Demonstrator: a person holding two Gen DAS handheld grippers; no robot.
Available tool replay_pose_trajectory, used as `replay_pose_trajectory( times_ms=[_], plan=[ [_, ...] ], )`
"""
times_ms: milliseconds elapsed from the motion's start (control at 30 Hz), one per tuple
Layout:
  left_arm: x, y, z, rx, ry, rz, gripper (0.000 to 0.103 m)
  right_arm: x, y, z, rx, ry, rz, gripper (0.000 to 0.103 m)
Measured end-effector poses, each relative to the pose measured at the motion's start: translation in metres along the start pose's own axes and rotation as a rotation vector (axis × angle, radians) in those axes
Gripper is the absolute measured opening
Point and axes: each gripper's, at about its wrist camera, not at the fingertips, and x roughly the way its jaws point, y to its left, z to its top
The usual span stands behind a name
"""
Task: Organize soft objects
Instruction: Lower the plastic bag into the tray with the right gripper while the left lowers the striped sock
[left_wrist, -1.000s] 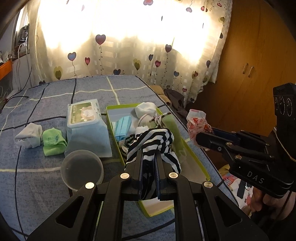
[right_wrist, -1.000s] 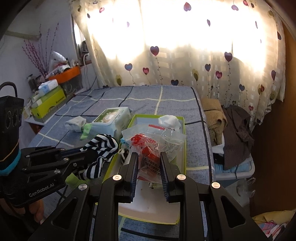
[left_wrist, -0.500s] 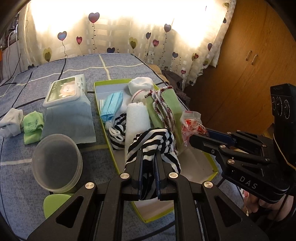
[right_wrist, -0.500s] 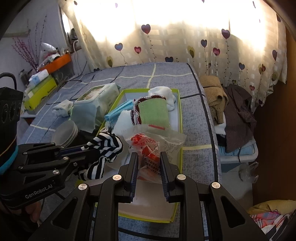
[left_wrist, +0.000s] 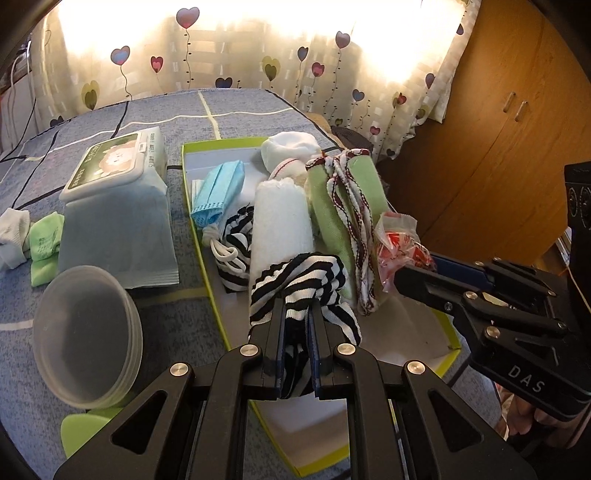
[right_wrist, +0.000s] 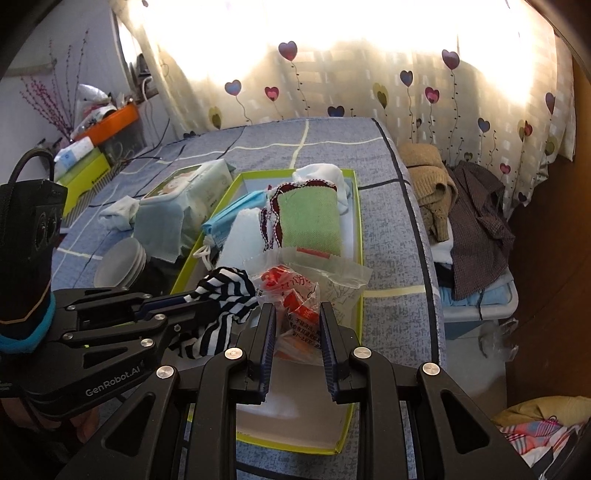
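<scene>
My left gripper is shut on a black-and-white striped sock, held just above the near half of the green-rimmed tray. Beside it, my right gripper is shut on a clear plastic packet with red print, over the same tray. The tray holds a rolled white towel, a green cloth with red-and-white trim, a blue face mask, a white sock and a second striped sock. Its near end shows bare white floor.
Left of the tray on the blue bedspread stand a wet-wipes pack, a stack of translucent lids, a green sock and a white sock. Clothes are piled beyond the bed's right edge. A wooden wardrobe stands close.
Both grippers have sunk toward the tray and tipped further down, each still holding its thing. The tray's contents now fill more of both views.
</scene>
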Motion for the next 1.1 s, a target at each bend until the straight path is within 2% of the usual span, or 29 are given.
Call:
replay_pose_trajectory(
  times_ms=[533,700,767,833,900,967,1100],
  plan=[
    [0.007,0.009,0.010,-0.042,-0.012,0.023,0.013,0.021,0.000,0.013,-0.001,0.009,0.008,0.022],
    [0.007,0.008,0.010,-0.044,-0.012,0.015,0.019,0.020,-0.001,0.010,0.000,0.017,0.011,0.022],
    [0.006,0.007,0.010,-0.038,-0.014,0.010,0.027,0.019,-0.001,0.009,-0.005,0.022,0.013,0.022],
    [0.005,0.007,0.010,-0.035,-0.013,0.013,0.029,0.020,-0.001,0.007,-0.005,0.027,0.013,0.023],
    [0.005,0.007,0.009,-0.034,-0.013,0.018,0.030,0.020,-0.001,0.006,-0.002,0.031,0.011,0.025],
    [0.004,0.007,0.008,-0.037,-0.009,0.022,0.032,0.020,-0.002,0.005,-0.004,0.035,0.005,0.031],
    [0.000,0.008,0.006,-0.040,-0.010,0.020,0.035,0.015,-0.003,0.002,-0.003,0.035,0.001,0.034]
  ],
)
